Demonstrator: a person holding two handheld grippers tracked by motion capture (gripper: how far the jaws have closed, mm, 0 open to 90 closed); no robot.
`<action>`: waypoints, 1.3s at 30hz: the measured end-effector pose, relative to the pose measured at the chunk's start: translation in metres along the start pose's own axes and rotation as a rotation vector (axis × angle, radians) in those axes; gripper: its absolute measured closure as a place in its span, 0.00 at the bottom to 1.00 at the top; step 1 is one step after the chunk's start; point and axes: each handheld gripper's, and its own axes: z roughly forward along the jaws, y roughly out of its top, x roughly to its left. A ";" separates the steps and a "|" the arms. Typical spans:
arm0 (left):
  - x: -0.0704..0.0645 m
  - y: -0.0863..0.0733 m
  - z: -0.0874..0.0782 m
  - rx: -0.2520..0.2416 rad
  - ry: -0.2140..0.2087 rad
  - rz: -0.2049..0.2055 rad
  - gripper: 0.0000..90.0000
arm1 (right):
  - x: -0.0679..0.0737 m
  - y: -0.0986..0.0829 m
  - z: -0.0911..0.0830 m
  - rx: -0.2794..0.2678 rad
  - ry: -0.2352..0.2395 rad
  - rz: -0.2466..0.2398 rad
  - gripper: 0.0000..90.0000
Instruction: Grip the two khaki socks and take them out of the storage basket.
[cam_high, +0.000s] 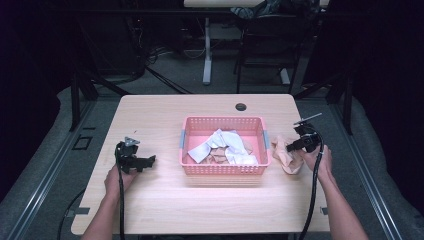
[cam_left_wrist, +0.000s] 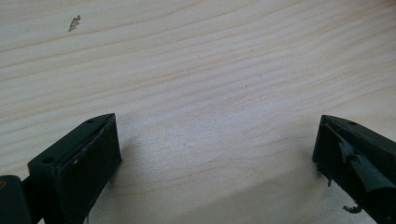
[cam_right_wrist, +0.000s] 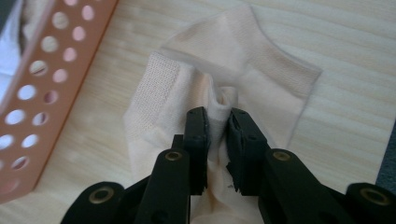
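Note:
A pale peach sock (cam_high: 288, 154) (cam_right_wrist: 243, 60) lies on the table just right of the pink basket (cam_high: 222, 122). My right gripper (cam_high: 292, 146) (cam_right_wrist: 218, 122) is shut on a bunched fold of that sock, the cloth pinched between its black jaws. In the basket lie several white and peach socks (cam_high: 225, 146). My left gripper (cam_high: 150, 161) (cam_left_wrist: 215, 154) rests on bare wood left of the basket, its jaws wide apart with nothing between them.
The basket's perforated wall (cam_right_wrist: 42, 88) stands close on the left of the right gripper. A round cable hole (cam_high: 241, 106) sits near the table's far edge. The table's right edge (cam_high: 320, 165) runs close beside the sock. Desks and cables stand beyond the table.

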 end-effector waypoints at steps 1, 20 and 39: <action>0.000 0.000 0.000 0.000 0.000 0.000 0.01 | -0.001 0.000 0.002 -0.009 -0.008 0.009 0.85; -0.001 -0.001 0.000 -0.003 -0.001 0.003 0.01 | 0.009 0.000 -0.026 -0.050 0.008 -0.066 0.21; -0.001 0.000 0.000 -0.003 -0.002 0.003 0.01 | 0.023 -0.027 -0.069 -0.111 0.016 -0.133 0.00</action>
